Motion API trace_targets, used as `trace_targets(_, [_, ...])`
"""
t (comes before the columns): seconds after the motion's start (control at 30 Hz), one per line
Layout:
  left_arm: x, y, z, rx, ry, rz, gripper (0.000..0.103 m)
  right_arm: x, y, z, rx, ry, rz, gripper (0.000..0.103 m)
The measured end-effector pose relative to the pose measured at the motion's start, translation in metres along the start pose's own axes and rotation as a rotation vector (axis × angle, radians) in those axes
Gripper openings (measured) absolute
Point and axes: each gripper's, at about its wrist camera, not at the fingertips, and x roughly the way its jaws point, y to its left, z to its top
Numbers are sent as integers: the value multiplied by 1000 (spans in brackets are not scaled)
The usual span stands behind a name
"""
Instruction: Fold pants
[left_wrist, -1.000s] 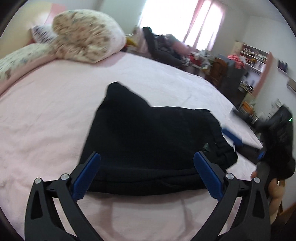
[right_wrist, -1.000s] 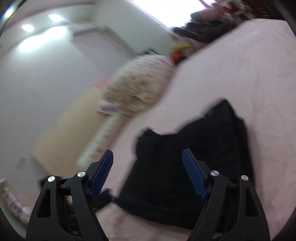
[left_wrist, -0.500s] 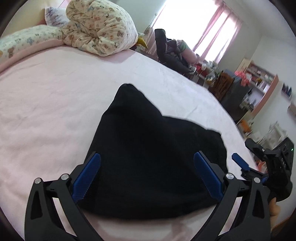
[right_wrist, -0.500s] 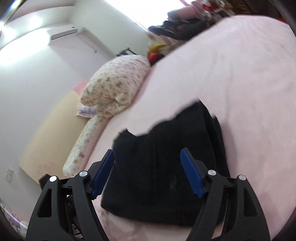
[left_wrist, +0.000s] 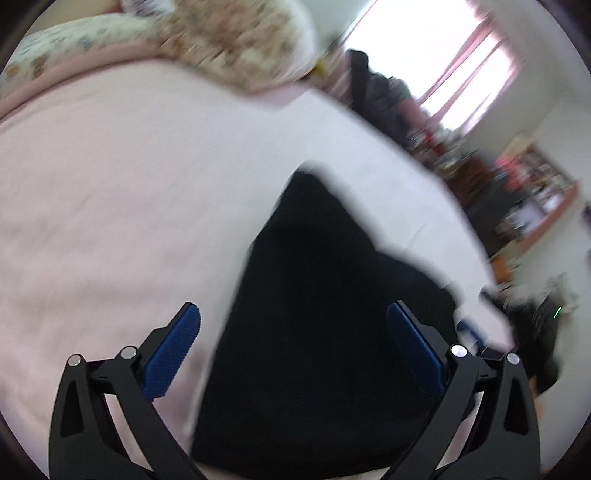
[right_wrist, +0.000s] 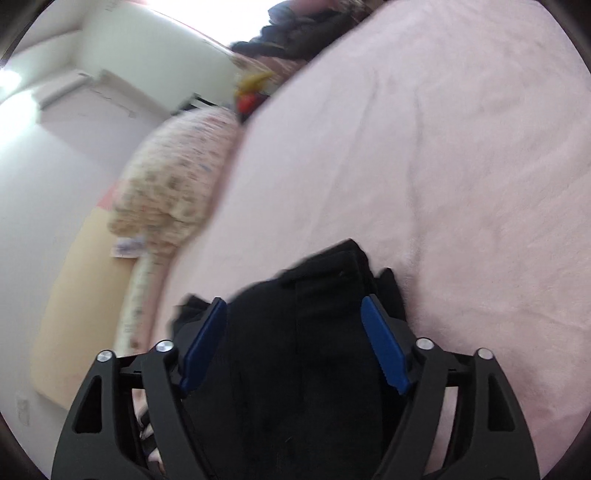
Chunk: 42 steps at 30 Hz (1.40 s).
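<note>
Black pants, folded into a thick bundle, are lying on the pink bed, toward its near edge. The left gripper is hovering over them with its jaws standing wide and gripping nothing. The right gripper is likewise spread wide above the bundle's end, holding nothing. A floral duvet is sitting at the far-left side of the bed.

A pink-sheeted bed carries folded black pants and a rolled floral quilt at its head.
</note>
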Motion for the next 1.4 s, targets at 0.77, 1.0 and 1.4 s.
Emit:
trace_targets(0.77, [75, -44, 82, -34, 148, -419, 101, 9, 3, -14, 30, 170, 226, 86])
trace_targets(1.0, [152, -31, 75, -88, 272, -154, 75, 18, 1, -15, 48, 177, 218, 85])
trace_targets(1.4, [38, -43, 58, 29, 205, -350, 101, -12, 24, -8, -72, 183, 229, 87])
